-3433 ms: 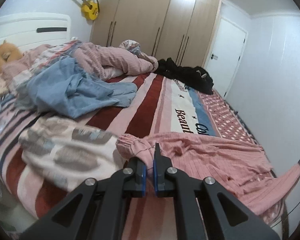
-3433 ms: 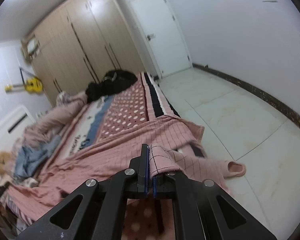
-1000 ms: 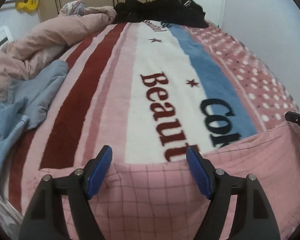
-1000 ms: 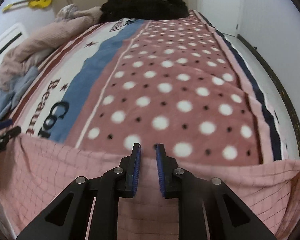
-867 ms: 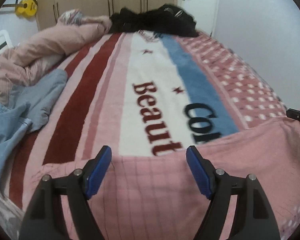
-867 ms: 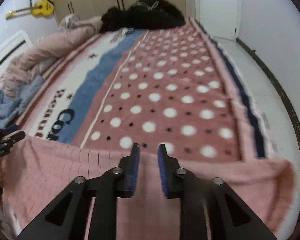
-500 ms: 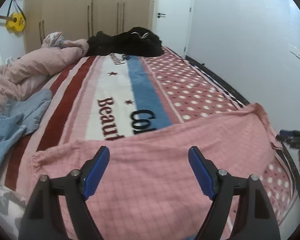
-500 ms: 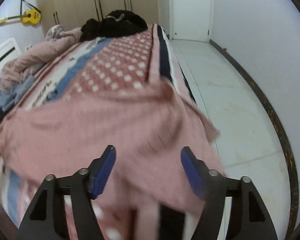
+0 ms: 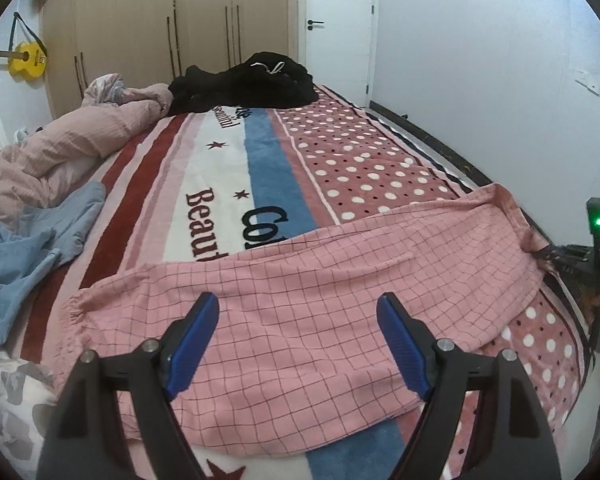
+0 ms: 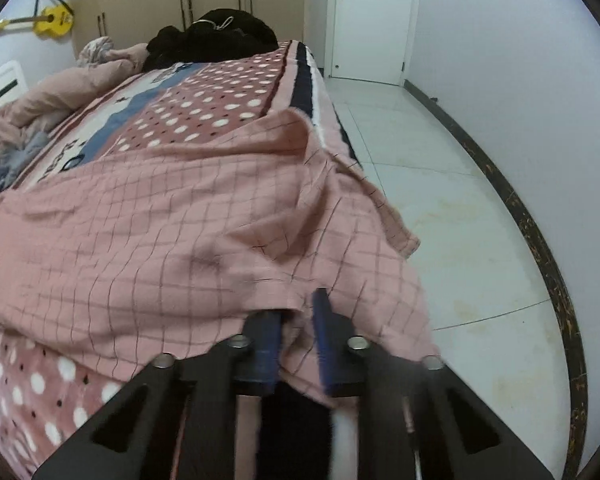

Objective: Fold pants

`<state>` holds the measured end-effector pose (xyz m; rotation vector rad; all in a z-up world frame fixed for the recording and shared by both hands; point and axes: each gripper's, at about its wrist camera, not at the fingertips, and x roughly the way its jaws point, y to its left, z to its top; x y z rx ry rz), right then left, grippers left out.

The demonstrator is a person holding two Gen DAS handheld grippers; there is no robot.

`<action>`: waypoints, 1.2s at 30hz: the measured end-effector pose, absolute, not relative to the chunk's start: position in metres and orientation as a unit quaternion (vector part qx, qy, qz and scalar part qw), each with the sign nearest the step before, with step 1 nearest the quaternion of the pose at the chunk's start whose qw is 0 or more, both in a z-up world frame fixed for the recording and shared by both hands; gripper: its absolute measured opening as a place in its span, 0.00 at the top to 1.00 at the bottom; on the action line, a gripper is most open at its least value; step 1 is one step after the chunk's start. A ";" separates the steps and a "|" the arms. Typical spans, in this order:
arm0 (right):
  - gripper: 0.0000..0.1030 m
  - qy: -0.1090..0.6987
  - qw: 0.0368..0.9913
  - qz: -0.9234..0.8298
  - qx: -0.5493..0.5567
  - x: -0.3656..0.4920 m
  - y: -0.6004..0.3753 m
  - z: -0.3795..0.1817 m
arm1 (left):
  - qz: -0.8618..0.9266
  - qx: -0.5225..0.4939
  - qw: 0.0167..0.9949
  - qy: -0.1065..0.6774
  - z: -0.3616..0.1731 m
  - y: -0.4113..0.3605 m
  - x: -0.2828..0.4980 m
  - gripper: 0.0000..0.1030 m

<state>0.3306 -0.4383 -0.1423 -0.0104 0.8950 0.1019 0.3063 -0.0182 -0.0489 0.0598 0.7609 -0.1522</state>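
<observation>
The pink checked pants (image 9: 300, 280) lie spread flat across the near end of the bed, crosswise on the patterned blanket (image 9: 228, 176), and they fill the whole space ahead of and beneath both of my tools. My left gripper (image 9: 298, 340) is spread wide, its blue pads (image 9: 192, 344) well apart and holding nothing; the cloth lies under and just beyond them, with the gathered waistband (image 9: 72, 308) off to the left of my left pad. My right gripper (image 10: 296, 336) is at the other end, where the cloth hangs over the bed's edge toward the floor (image 10: 460, 208). Its jaws stand narrowly parted, and a fold of the hem sits between them and drapes over the left pad; the picture is blurred there, so I cannot tell whether they are pressing the cloth or merely around it. From the left wrist view that right tool shows only at the far right edge, by the pants' outer corner. Beyond my left jaws, to the left, lies a rumpled blue garment (image 9: 32, 232), and behind it a heap of pink bedding (image 9: 72, 144). Straight ahead at the far end of the bed sits a pile of black clothes (image 9: 252, 84). Past that stand the wardrobe (image 9: 160, 32), a white door (image 9: 336, 28), and a yellow guitar (image 9: 26, 60) on the wall.
</observation>
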 end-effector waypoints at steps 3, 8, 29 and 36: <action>0.98 0.418 0.908 0.032 -0.018 0.340 -0.448 -0.131 | -0.064 0.026 0.925 0.373 -0.052 -0.015 0.310 0.24; 0.98 0.405 0.914 -0.010 0.004 0.373 -0.493 -0.107 | -0.048 0.021 0.926 0.375 -0.055 -0.010 0.318 0.24; 0.65 0.430 0.895 -0.080 0.090 0.432 -0.568 -0.149 | 0.008 -0.039 0.937 0.347 -0.037 0.053 0.309 0.14; 0.47 0.356 0.930 0.064 0.062 0.359 -0.466 -0.084 | 0.056 -0.122 0.925 0.356 -0.036 0.135 0.255 0.14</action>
